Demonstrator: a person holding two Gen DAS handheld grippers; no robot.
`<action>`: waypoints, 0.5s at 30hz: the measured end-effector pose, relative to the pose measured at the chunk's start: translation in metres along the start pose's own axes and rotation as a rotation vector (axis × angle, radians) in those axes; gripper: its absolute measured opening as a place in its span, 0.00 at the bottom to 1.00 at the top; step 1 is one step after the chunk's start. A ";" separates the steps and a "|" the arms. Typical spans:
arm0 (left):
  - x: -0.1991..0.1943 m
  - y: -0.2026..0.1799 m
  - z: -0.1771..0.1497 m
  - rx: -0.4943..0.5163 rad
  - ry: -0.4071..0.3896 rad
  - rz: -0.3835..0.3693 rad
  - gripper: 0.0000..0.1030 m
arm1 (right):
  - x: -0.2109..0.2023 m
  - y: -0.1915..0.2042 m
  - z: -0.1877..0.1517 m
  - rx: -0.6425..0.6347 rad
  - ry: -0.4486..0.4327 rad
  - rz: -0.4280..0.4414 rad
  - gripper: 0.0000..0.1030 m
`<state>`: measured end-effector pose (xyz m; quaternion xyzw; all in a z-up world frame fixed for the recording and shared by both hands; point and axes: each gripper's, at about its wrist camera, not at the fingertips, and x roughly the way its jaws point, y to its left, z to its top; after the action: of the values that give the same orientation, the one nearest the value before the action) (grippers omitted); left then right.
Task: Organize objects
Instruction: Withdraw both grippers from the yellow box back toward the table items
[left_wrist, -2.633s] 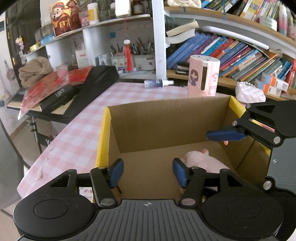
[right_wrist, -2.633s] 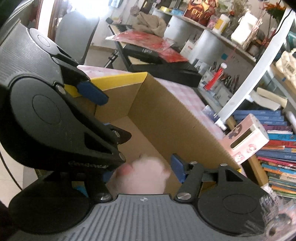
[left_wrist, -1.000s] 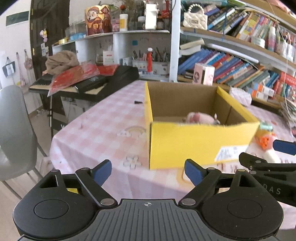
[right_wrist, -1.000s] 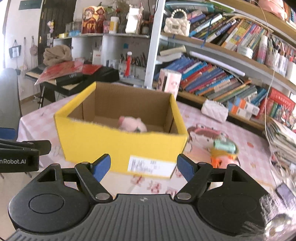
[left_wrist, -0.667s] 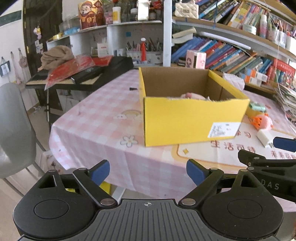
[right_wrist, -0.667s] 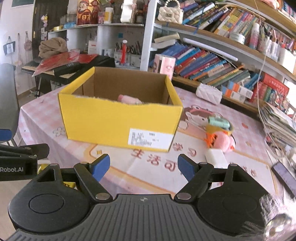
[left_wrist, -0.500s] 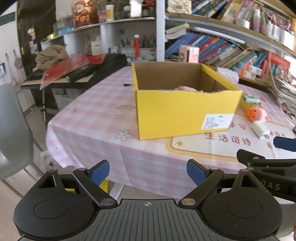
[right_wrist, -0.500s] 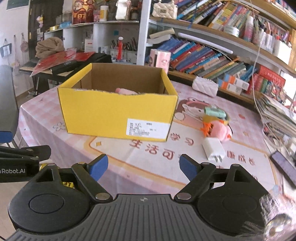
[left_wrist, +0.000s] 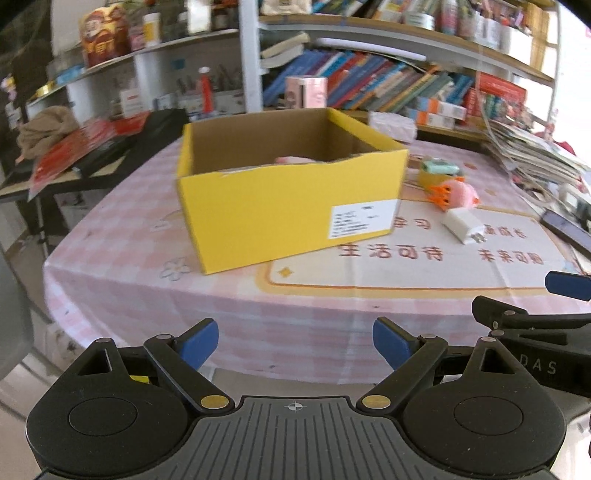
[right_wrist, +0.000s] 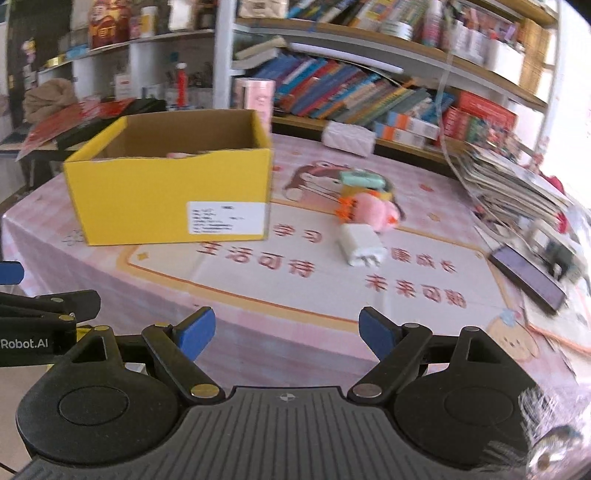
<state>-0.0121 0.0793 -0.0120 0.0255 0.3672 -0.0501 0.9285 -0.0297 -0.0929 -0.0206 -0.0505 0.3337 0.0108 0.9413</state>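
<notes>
Both tools hung off the near edge of the table, each with nothing in it: the left gripper (left_wrist: 295, 341) had its blue pads spread wide, and the right gripper (right_wrist: 286, 330) stood just as wide, with only the pink checked tablecloth (left_wrist: 122, 236) showing between its fingers. Ahead of the left gripper and a little to its left sat the yellow cardboard box (left_wrist: 288, 206), open at the top, with 1 pink soft toy (left_wrist: 295, 159) just peeping over its torn front edge. The things yet to be put away lay ahead of the right gripper and slightly to its right, beside the box: a white charger plug (right_wrist: 360, 245) nearest, a pink plush with orange fringe (right_wrist: 369, 210) just beyond and touching it, and a mint-green case (right_wrist: 362, 179) behind that, resting on something yellow that the blur kept me from making out. I judged the plug to be light, hard and smooth, so it would want the pads closed across its 2 flat sides, clear of the prongs. The plush looked soft and would squash, best pinched round its fat middle, not by the fringe. A dark phone (right_wrist: 528, 275) lay far off to the right of that gripper, near a stack of papers (right_wrist: 513, 184).
</notes>
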 end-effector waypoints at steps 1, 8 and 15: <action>0.001 -0.003 0.001 0.010 0.001 -0.010 0.90 | 0.000 -0.004 -0.001 0.011 0.003 -0.012 0.82; 0.009 -0.022 0.007 0.052 0.007 -0.056 0.90 | -0.001 -0.025 -0.007 0.060 0.022 -0.076 0.82; 0.021 -0.041 0.019 0.070 0.008 -0.082 0.90 | 0.005 -0.043 -0.005 0.073 0.033 -0.108 0.82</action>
<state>0.0116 0.0359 -0.0136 0.0428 0.3696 -0.1008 0.9227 -0.0264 -0.1359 -0.0236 -0.0341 0.3460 -0.0529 0.9361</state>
